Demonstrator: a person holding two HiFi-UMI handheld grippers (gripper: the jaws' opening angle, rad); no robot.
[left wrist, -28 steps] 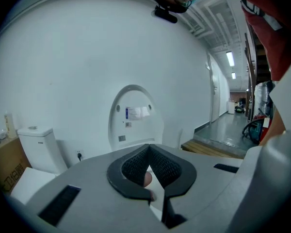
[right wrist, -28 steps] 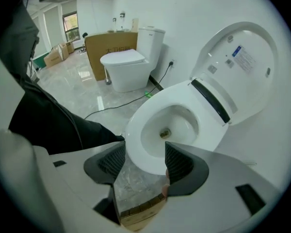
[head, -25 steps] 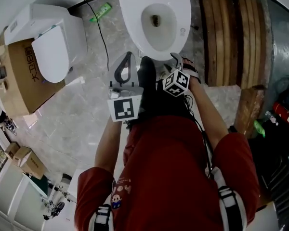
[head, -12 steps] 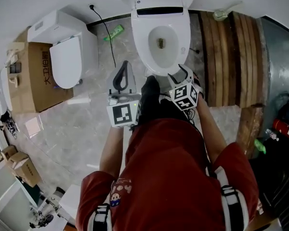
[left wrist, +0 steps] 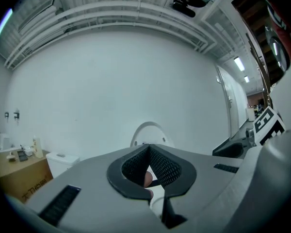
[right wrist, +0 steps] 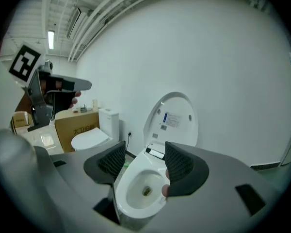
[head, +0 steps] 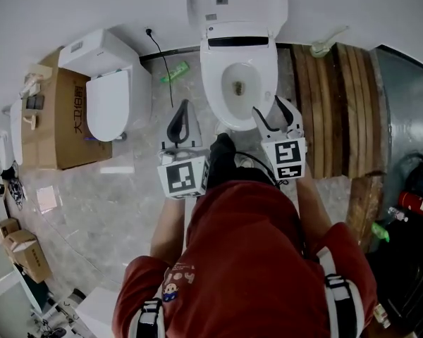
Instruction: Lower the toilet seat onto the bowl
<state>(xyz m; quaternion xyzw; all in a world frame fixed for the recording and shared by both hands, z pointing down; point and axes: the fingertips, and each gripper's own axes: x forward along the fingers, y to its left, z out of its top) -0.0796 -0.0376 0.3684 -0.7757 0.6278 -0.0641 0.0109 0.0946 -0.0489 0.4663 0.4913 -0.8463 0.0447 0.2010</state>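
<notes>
The white toilet stands against the wall, its bowl (head: 238,83) open. Its seat and lid (head: 236,2) are raised upright, with a label on the inner face. In the right gripper view the bowl (right wrist: 140,191) shows between the jaws and the raised lid (right wrist: 172,120) beyond them. My right gripper (head: 278,115) hovers at the bowl's front right, open and empty (right wrist: 144,161). My left gripper (head: 181,122) is held at the bowl's front left, apart from it. Its tips meet (left wrist: 148,149) with nothing held, and the raised lid (left wrist: 148,132) shows behind them.
A second toilet (head: 109,97) with its lid down stands to the left, beside a cardboard box (head: 56,118). A black cable and a green item (head: 175,72) lie on the marble floor. Wooden planks (head: 331,104) run along the right, with a fire extinguisher (head: 412,203) farther right.
The view has tipped up, bringing the raised seat and lid into sight. My right gripper has swung out to the right of the bowl's front. The left gripper stays shut.
</notes>
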